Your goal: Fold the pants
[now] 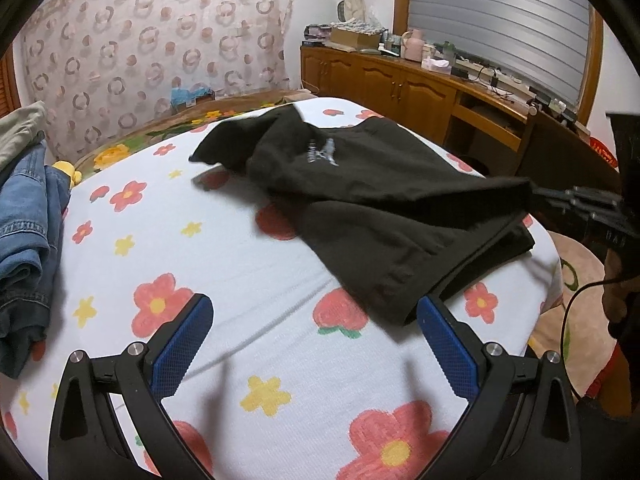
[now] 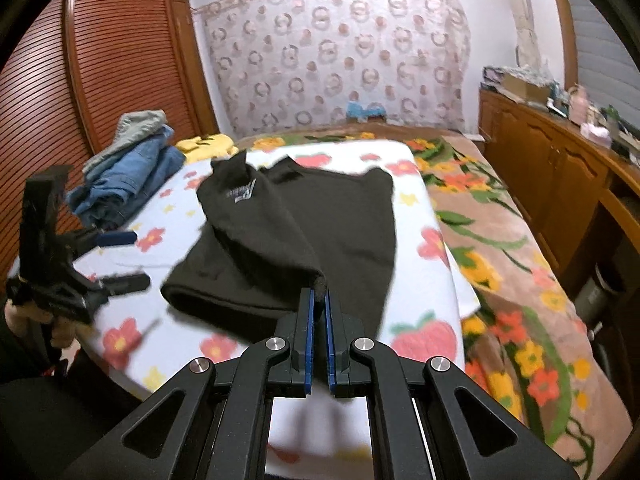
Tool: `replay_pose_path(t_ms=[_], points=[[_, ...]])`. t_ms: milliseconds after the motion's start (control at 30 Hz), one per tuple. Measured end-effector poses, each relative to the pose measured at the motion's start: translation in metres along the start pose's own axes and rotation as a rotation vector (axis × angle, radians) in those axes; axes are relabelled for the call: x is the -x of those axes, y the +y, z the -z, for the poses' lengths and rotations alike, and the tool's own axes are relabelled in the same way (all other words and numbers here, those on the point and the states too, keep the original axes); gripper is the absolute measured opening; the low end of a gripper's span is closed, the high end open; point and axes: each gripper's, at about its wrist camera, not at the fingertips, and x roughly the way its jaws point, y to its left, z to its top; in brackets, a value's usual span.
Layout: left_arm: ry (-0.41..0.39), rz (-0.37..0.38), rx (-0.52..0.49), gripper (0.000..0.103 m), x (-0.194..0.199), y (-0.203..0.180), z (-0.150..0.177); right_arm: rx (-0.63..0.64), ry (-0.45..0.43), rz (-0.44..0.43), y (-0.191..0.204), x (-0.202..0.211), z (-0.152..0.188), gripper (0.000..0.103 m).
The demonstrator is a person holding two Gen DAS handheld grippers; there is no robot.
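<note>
Right wrist view shows the right gripper [image 2: 319, 300] with its jaws drawn narrow, pinching a corner of the black pants [image 2: 288, 236]. The pinched cloth rises slightly off the flowered sheet [image 2: 424, 280] toward the blue pads [image 2: 307, 344], while the rest of the garment lies spread on that sheet. Which end of the pants is held cannot be told with certainty.

Left wrist view shows the left gripper [image 1: 316, 316] with jaws wide and nothing between them. It hovers above the sheet, just beside the near edge of the pants [image 1: 380, 216]. The right finger's pad [image 1: 448, 344] stands close to the doubled cloth edge; contact cannot be confirmed.

Condition of garment: one layer already lies over another, with a small white logo [image 1: 322, 152] on the upper layer. The far corner of the pants is turned up and loose.

Assessment of handling: the cloth appears soft, limp and light, probably a knit. It will sag and drag wherever unsupported and will not hold a crease by stiffness. It does not look slippery, and the ribbed pads should grip it well. Nothing fragile is involved.

Recommended hold: take the near corner of the doubled edge, catching both layers, level with the corner already held. A single-layer pinch risks pulling the layers apart.

A stack of jeans [image 2: 128, 176] sits on the sheet well apart from the pants.
</note>
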Motion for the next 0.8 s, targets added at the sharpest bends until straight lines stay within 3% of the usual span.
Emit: replay_pose_path(t_ms=[800], points=[[-0.008,0.012,0.022,0.102,-0.005,0.002,-0.001,-0.027,0.049,0.036,-0.01,0.006,0.013,0.005]])
